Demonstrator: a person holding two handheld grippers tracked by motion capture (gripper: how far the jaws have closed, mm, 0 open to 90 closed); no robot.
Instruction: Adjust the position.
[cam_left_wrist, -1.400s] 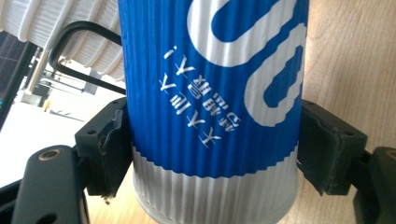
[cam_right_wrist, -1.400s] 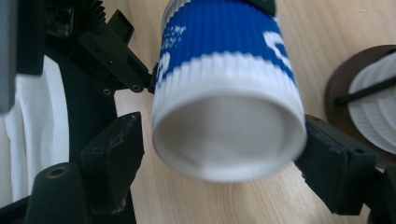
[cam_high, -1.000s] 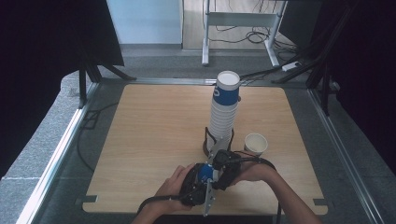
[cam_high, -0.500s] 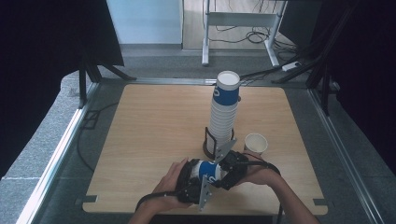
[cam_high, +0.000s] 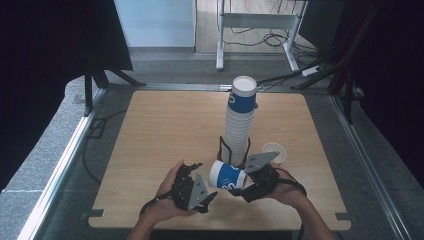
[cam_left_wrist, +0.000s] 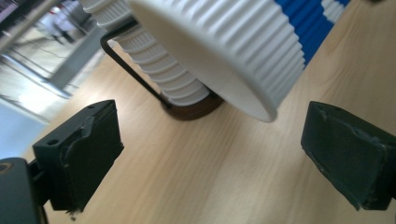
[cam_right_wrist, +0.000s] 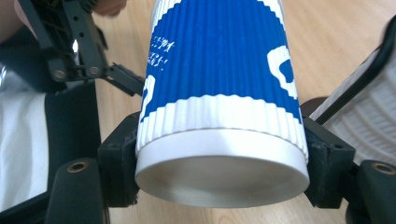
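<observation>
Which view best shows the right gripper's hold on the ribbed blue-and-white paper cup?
The right gripper view: both black jaws press the ribbed blue-and-white paper cup near its base. The high view shows it lying sideways; the left gripper view shows its rim.

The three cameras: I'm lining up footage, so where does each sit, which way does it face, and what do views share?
High view: above the person's side, looking forward and down on the table; forearms, left tongs, right tongs.
Left gripper view: on the left tongs, open, facing the cup's base and the cup stack.
Right gripper view: on the right tongs, clamping the cup.
Shared: all show the blue-and-white cup.
</observation>
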